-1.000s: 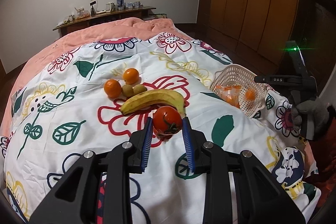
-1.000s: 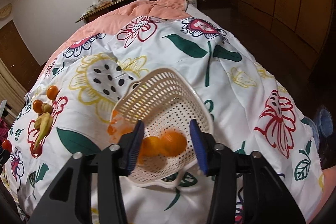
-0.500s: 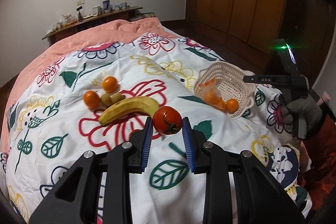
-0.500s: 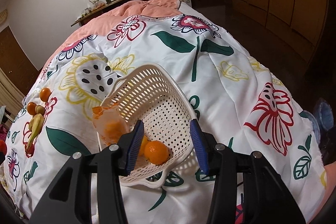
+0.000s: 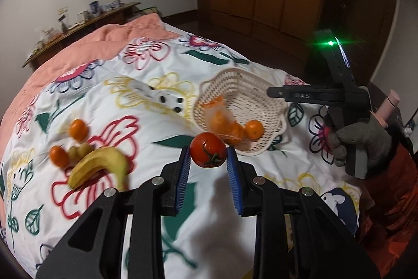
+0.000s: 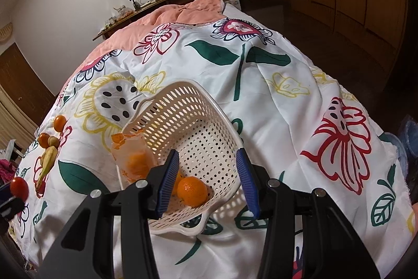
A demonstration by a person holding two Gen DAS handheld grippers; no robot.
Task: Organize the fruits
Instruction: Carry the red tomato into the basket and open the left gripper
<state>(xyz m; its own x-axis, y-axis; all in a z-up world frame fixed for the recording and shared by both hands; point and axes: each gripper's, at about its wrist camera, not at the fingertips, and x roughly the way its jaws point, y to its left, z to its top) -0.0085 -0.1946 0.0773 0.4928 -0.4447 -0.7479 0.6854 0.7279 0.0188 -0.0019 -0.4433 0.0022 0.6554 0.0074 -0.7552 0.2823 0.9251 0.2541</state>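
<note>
Currently my left gripper (image 5: pixel 208 164) is clamped on a red tomato (image 5: pixel 208 153), held above the floral bedspread (image 5: pixel 146 85) just short of the white perforated basket (image 6: pixel 193 106). My right gripper (image 6: pixel 206 181) grips the basket's near rim, tilting it; a loose orange (image 6: pixel 192 190) and a bag of oranges (image 6: pixel 132 160) lie inside. Banana (image 5: pixel 98 169), two oranges and two kiwis rest well apart, left.

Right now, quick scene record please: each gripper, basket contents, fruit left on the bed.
left gripper: shut on tomato, carried above the quilt
right gripper: jaws around the near rim of the basket, grip unclear
basket contents: loose orange, bagged oranges
loose on quilt: banana, two oranges, small greenish fruits
</note>
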